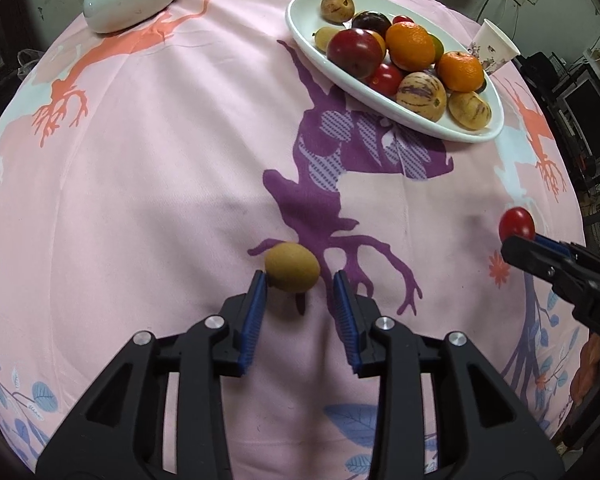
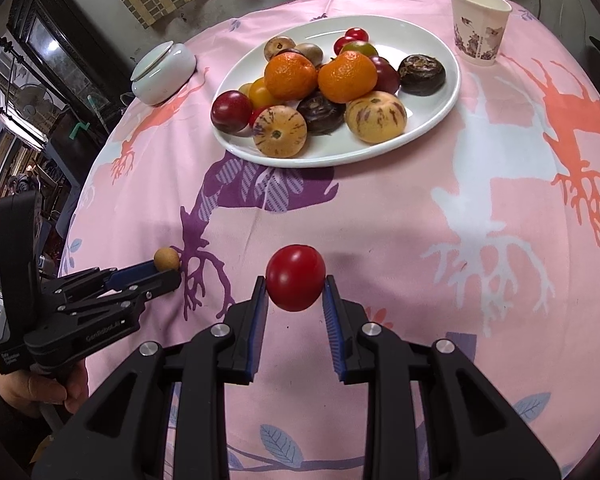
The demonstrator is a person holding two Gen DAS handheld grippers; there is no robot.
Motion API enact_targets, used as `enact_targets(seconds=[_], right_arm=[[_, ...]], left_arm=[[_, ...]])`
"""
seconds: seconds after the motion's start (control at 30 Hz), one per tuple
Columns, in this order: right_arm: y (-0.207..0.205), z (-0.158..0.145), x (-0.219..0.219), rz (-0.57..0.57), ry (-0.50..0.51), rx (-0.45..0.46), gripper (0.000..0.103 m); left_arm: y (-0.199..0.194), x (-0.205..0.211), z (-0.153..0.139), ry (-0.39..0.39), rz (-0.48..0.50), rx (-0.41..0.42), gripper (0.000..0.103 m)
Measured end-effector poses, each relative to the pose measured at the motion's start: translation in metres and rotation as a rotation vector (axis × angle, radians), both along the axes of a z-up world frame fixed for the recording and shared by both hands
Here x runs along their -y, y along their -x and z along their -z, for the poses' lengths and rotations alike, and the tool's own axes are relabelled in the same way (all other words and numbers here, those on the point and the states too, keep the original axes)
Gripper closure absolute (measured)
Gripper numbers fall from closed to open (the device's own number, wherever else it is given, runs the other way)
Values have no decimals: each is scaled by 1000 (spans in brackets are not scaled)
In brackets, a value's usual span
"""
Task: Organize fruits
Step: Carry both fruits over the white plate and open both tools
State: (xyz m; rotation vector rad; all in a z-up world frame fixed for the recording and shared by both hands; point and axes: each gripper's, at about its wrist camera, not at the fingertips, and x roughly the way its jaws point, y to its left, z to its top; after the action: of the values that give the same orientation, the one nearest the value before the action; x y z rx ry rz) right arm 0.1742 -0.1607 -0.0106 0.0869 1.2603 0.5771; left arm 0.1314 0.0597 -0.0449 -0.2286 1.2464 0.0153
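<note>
While both grippers worked over the pink tablecloth [image 2: 380, 208], one red tomato [image 2: 295, 277] sat clamped between the right gripper [image 2: 295, 292] pads, raised above the cloth. One tan longan [image 1: 292, 267] lay between the left gripper [image 1: 300, 288] tips, touching the left pad; the jaws stood partly apart, the right pad clear. Farther off, one white oval plate [image 2: 428, 120] carried two tangerines, three striped pepino melons and other fruit. Beyond stood one paper cup [image 2: 479, 24] and one lidded jar [image 2: 162, 72].

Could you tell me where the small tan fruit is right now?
In the left wrist view, the small tan fruit sits between the left gripper's open fingers, on the pink tablecloth.
</note>
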Motion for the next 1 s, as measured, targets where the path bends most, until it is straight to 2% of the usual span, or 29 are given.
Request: enact_targets(seconds=[0.1,0.2,0.5,0.8,1.0], right_arm=[[1,1,0,-1,2,-4,75],[1,1,-2,-5,4,-7,75],[1,0,-3,-12,-3,-6,75],[-6,-12,-1,-7,-16,27,75],[-31,-38,-3,-1,-40,107,75]], left_arm=[[-4,-4,3,1,-13,0,69],[-7,-4,4,-18,-7,7,75],[4,-3,-3,-6,-5,14,75],[-7,11,-41,2,35,95,75],[-49,28,-73,-7,92,183,75]])
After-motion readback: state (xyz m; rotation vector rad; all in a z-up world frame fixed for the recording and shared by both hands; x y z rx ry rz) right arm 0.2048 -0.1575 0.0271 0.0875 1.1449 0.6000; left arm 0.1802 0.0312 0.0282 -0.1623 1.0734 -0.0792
